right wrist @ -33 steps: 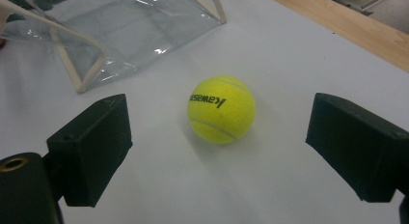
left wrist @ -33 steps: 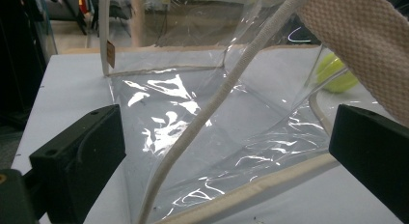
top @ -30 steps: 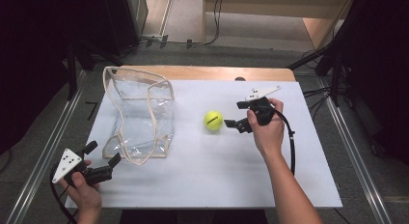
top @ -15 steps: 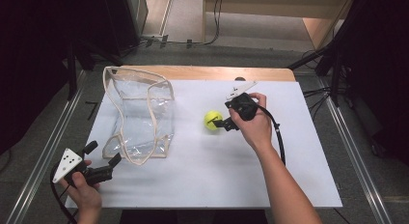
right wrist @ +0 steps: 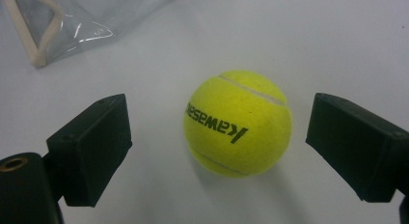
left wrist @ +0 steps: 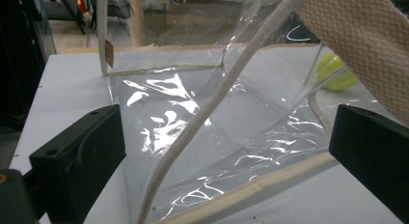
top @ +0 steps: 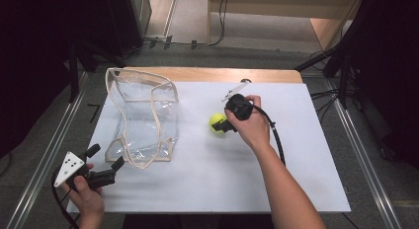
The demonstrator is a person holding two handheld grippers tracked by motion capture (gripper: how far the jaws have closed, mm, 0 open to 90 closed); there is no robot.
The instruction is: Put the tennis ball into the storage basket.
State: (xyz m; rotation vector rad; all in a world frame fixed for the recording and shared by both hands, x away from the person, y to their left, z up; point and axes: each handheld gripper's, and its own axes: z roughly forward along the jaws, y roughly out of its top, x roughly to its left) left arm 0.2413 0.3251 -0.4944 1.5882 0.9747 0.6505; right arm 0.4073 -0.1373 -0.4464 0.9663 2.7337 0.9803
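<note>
Tennis ball [right wrist: 238,122] lettering (black) shows between the right gripper's [right wrist: 219,147] open jaws.

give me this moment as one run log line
right gripper: open, jaws either side of tennis ball, not touching | left gripper: open, at clear bag corner | ball on white table

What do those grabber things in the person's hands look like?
Each is black, with two blocky black jaws. The left gripper carries a grey three-cornered plate dotted with small dark holes. The right gripper has a pale plate too, seen edge-on, and a black cable trails from it along the forearm. Both forearms are bare, with no sleeves showing.
</note>
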